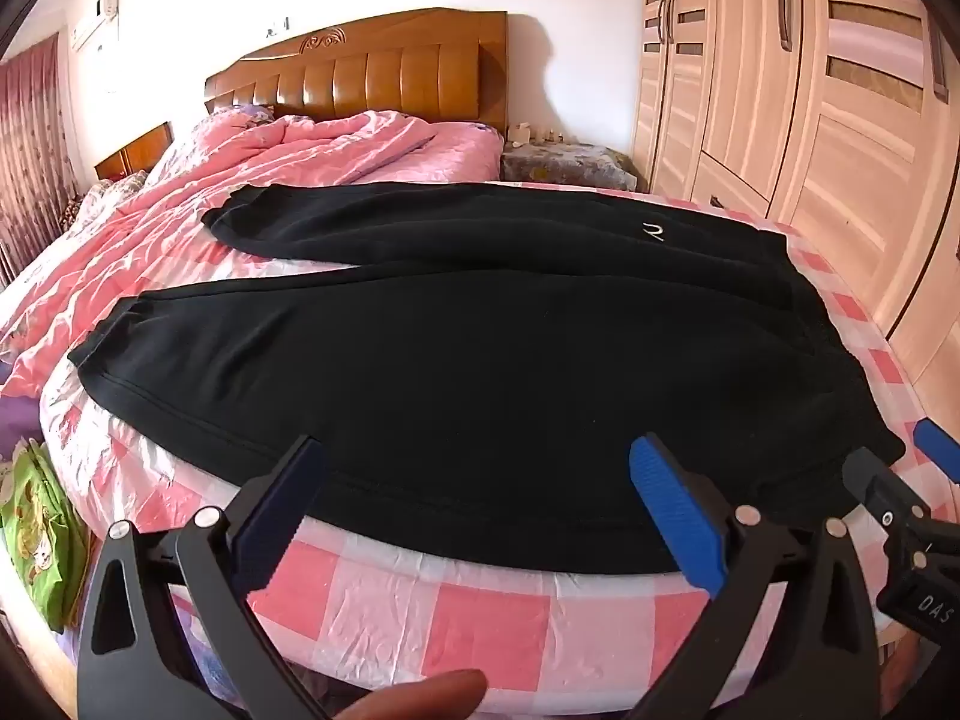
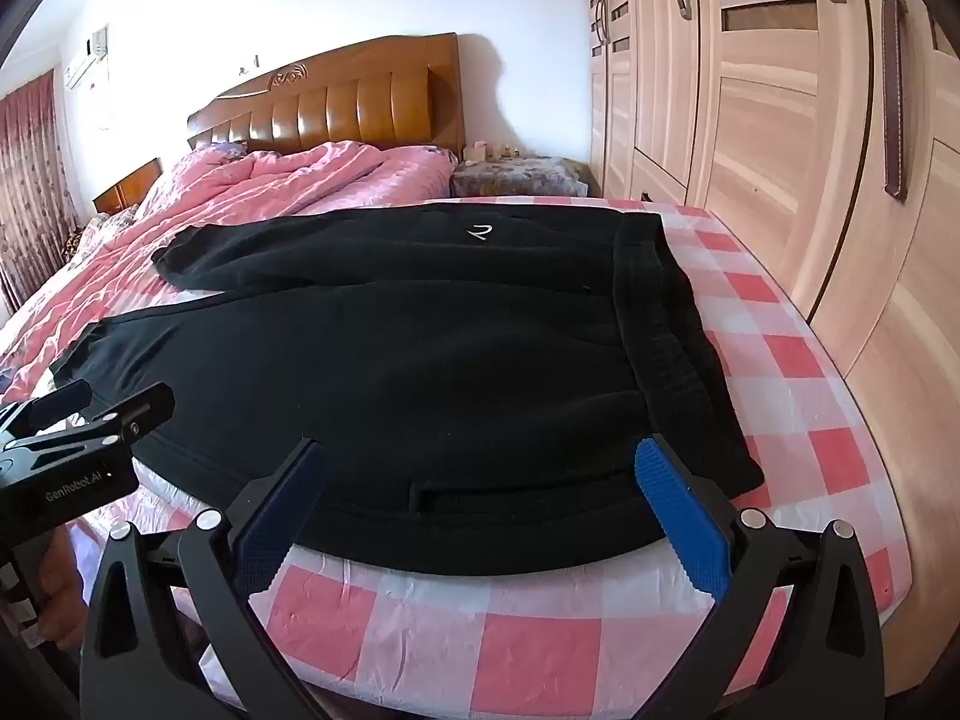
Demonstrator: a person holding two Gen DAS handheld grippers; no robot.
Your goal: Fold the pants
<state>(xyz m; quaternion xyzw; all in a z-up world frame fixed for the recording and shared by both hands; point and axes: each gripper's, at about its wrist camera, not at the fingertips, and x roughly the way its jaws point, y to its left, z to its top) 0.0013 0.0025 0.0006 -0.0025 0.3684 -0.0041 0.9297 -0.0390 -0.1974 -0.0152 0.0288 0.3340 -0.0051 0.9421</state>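
Note:
Black pants lie flat on the bed, waistband at the right, both legs stretching left, the far leg angled away. A small white logo marks the far hip. They also show in the right wrist view, with a pocket slit near the front edge. My left gripper is open and empty, its blue-padded fingers just above the near leg's front edge. My right gripper is open and empty over the hip, near the waistband.
The bed has a pink-and-white checked cover and a rumpled pink quilt at the back left. A wooden headboard stands behind. A wardrobe lines the right side. A green bag sits on the floor at the left.

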